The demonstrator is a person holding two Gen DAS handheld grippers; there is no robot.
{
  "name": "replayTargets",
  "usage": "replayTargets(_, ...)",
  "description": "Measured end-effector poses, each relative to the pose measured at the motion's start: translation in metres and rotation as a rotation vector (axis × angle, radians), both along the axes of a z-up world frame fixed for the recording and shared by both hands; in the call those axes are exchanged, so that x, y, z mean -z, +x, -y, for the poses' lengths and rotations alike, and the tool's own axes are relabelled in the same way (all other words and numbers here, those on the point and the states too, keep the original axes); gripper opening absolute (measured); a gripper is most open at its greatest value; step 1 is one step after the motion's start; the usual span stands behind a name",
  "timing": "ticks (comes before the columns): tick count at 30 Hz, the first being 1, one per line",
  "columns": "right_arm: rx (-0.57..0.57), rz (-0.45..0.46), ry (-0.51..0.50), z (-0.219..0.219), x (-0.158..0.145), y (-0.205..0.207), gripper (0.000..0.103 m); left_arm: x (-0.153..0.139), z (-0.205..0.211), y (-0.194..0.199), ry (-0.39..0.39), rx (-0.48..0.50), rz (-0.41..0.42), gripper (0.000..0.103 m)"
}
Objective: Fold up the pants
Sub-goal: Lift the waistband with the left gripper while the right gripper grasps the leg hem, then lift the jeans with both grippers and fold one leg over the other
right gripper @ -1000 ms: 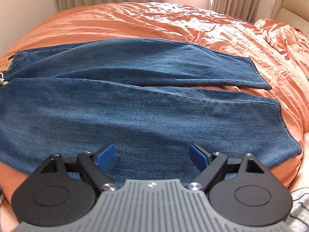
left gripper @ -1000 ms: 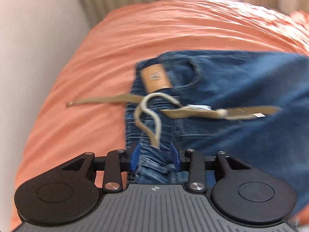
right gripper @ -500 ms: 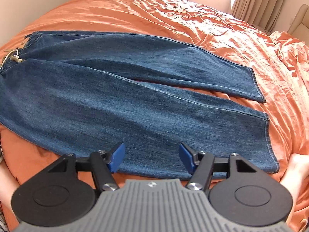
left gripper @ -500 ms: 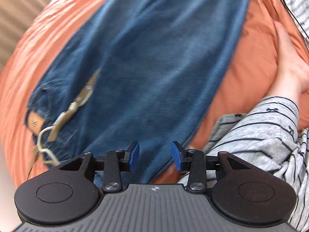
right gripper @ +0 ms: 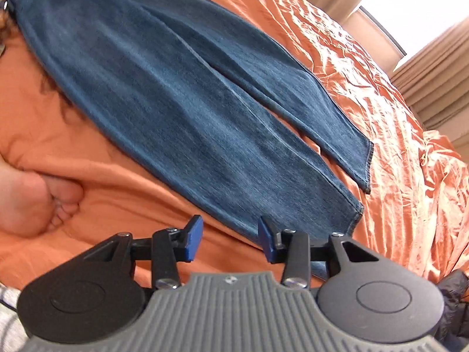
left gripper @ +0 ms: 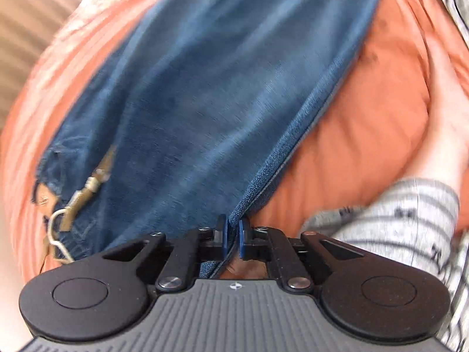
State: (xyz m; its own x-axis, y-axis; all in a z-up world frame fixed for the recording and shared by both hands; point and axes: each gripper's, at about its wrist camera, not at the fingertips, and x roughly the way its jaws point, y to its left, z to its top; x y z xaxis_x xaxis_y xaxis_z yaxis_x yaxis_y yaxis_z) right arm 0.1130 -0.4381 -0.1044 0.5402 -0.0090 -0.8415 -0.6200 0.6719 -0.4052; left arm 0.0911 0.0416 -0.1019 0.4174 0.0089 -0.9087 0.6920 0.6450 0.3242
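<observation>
Item: blue jeans [right gripper: 187,94], spread flat on the orange bed [right gripper: 381,94]; we judge them heavy, limp, grippy denim, best taken along side seams. Left hand-held gripper [left gripper: 233,236] pinches the near seam by the waist; right hand-held gripper [right gripper: 230,242], jaws just closing, holds nothing beside the near hem.

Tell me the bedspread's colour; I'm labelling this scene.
Orange bedspread, plain with wrinkles; it shows best in the right wrist view.

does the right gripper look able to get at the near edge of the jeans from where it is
Probably yes. The right gripper is open, its jaws just closing, with the jeans edge just ahead on the orange cover. Nothing lies between; the bare foot sits off to one side.
</observation>
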Motion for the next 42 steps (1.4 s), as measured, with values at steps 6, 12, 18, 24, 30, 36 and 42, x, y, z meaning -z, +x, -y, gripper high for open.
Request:
replayTargets(6,-0.047,0.034,-0.214,0.032,0.040,0.019,0.022,-0.033,-0.012,0.003,-0.147,-0.170,0.167,0.006)
replayTargets(12,-0.083,0.052,-0.302,0.043,0.063,0.033,0.012,-0.049,-0.015,0.011,-0.188,-0.248,0.191,0.006)
replayTargets(18,-0.085,0.102,-0.311,0.045,0.045,0.031,0.000,-0.064,-0.013,0.010,-0.197,-0.287,0.219,0.006)
replayTargets(24,0.026,0.209,-0.227,0.045,-0.020,0.040,0.000,-0.081,-0.022,0.009,-0.232,-0.321,0.286,0.006)
replayTargets(30,0.149,0.329,-0.195,0.036,-0.091,0.053,0.000,-0.117,-0.032,0.005,-0.274,-0.323,0.382,0.006)
replayTargets(36,0.235,0.372,-0.205,0.026,-0.140,0.092,0.000,-0.166,-0.033,0.031,-0.277,-0.290,0.484,0.006)
replayTargets(42,0.296,0.316,-0.239,0.022,-0.133,0.166,0.000,-0.177,-0.019,0.110,-0.218,-0.250,0.499,0.006)
